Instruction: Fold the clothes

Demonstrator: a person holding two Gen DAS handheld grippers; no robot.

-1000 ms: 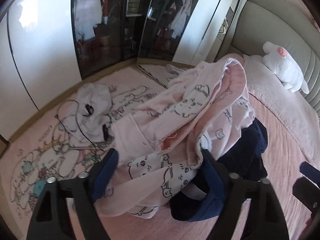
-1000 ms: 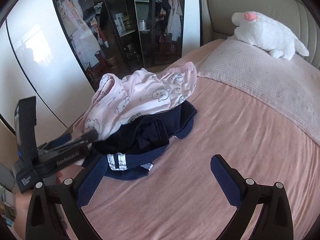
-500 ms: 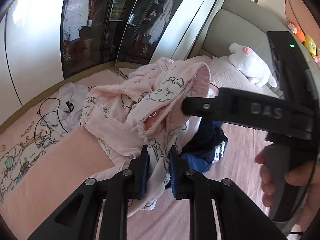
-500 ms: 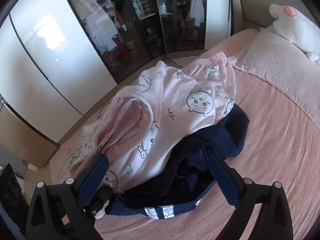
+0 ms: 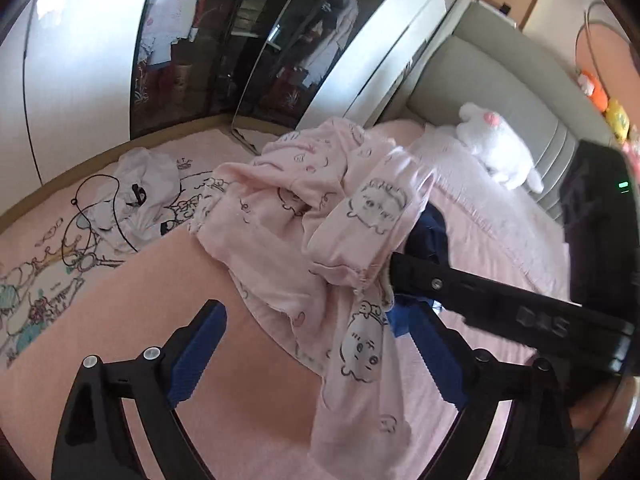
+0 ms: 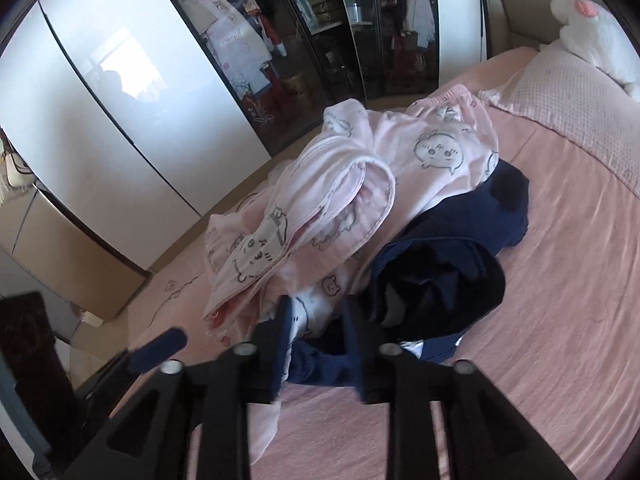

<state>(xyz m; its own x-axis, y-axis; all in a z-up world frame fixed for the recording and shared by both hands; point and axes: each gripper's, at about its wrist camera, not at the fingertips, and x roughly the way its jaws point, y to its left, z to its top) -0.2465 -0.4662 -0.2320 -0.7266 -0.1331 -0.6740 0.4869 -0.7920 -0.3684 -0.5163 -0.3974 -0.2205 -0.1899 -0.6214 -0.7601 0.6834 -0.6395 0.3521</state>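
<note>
A pink pyjama garment (image 5: 320, 208) printed with cartoon faces lies crumpled on the pink bed sheet (image 6: 540, 280), partly over a navy garment (image 6: 440, 272). My left gripper (image 5: 316, 350) is open, and a hanging fold of the pink garment drapes between its blue pads without being pinched. My right gripper (image 6: 318, 332) is shut at the near edge of the pile, with printed pale cloth and some navy fabric between its fingers. In the left wrist view the right gripper (image 5: 394, 274) reaches in from the right and meets the pink garment's hem.
A white plush toy (image 6: 588, 28) sits on a pink pillow (image 6: 568, 96) by the grey headboard (image 5: 480, 88). Beside the bed, a printed floor mat holds a white cloth (image 5: 132, 192) and a black cable. Glass-door wardrobes (image 6: 320, 40) stand behind.
My left gripper, shut on the pink garment half a second ago, has opened and drawn back. My right gripper has come down to the pile and shut on its near edge.
</note>
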